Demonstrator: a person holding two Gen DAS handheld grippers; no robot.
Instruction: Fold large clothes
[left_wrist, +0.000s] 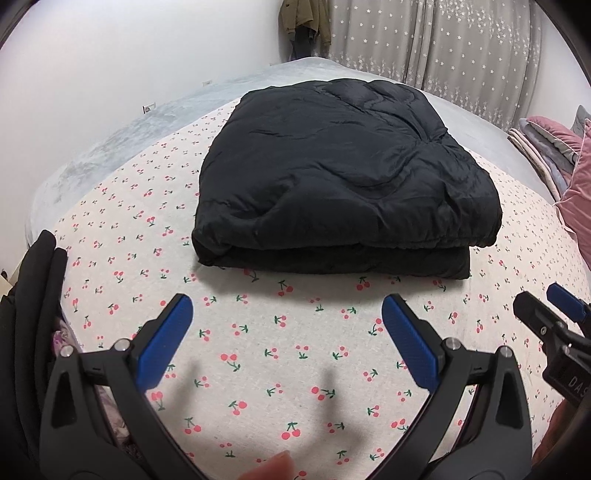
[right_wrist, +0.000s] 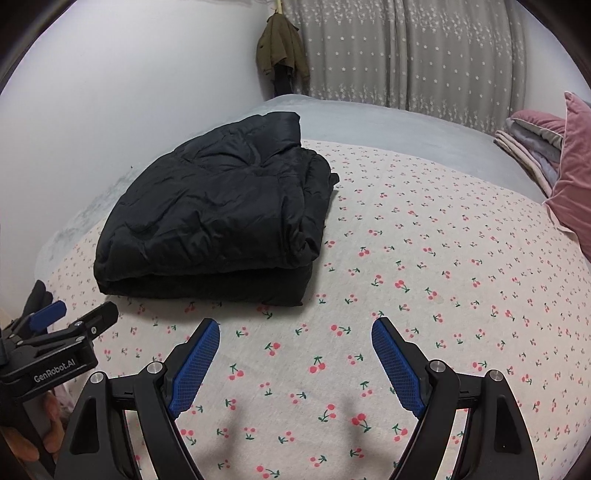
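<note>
Black padded jacket (left_wrist: 332, 177) lies folded (far edge hidden), both the left hand-held gripper (left_wrist: 288, 332) and right hand-held gripper (right_wrist: 295, 354) gaping, empty.

The black padded jacket (left_wrist: 332, 173) is lying folded into a thick, roughly square bundle on the cherry-print sheet (left_wrist: 288, 350) of the bed. Its puffy, wrinkled top layer is resting over a flatter lower layer, with the rounded fold edge facing the cameras and nothing touching it.

Perhaps a blurred fingertip (left_wrist: 273, 469), cropped.
</note>
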